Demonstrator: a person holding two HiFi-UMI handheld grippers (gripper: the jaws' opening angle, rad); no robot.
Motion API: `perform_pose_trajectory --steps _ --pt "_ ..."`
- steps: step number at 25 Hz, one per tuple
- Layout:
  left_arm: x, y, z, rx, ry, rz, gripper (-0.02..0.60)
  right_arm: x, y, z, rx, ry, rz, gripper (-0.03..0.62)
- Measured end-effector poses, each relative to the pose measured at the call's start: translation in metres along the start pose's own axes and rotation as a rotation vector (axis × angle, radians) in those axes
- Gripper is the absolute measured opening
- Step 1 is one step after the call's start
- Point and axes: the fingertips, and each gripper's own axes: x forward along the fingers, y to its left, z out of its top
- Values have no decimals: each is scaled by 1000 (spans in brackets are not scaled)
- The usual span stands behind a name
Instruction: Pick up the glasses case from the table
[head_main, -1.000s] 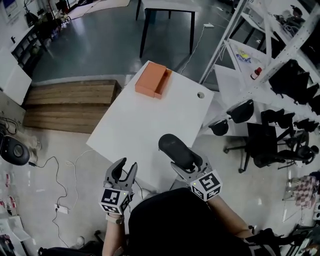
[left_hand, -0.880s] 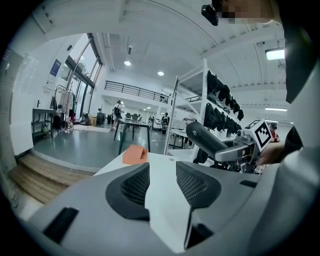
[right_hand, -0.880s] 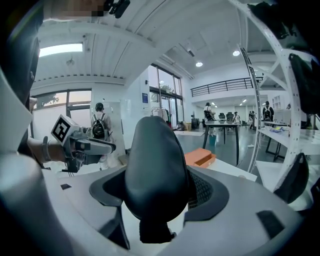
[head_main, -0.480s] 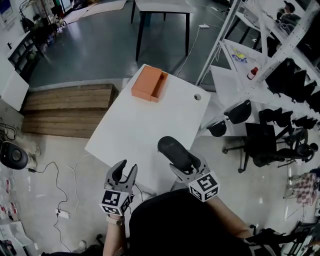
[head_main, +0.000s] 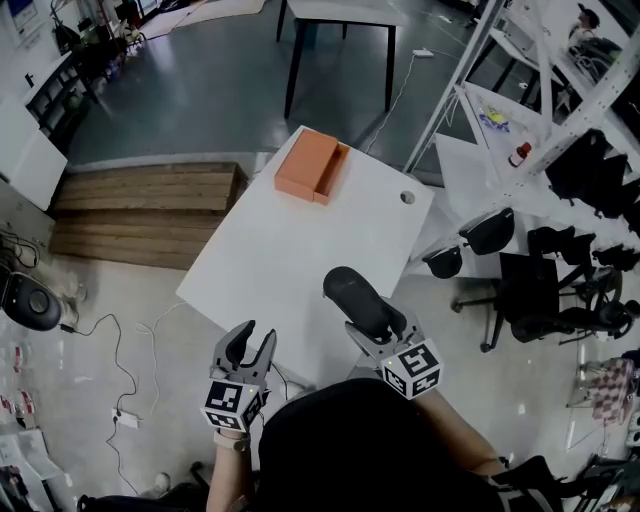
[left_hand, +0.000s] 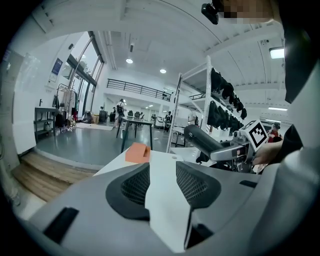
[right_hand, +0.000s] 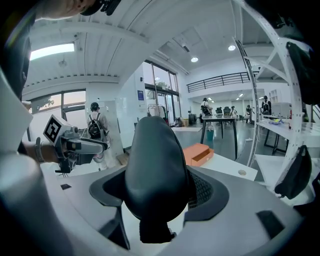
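Black, rounded glasses case (head_main: 352, 295), clamped between the jaws of the right gripper (head_main: 372, 322) and raised over the near corner of the white table (head_main: 290, 240). The left gripper (head_main: 250, 345) hangs at the table's near edge, jaws spread, nothing between them. An orange box (head_main: 310, 165) lies at the far end, well apart.

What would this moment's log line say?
right gripper: shut on glasses case | left gripper: open, empty | orange box: far end of table
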Motion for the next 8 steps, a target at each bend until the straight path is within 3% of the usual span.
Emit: perform_pose_trajectory --steps 8 --pt "1 10 -1 -2 8 15 178 13 -6 3 4 4 4 344"
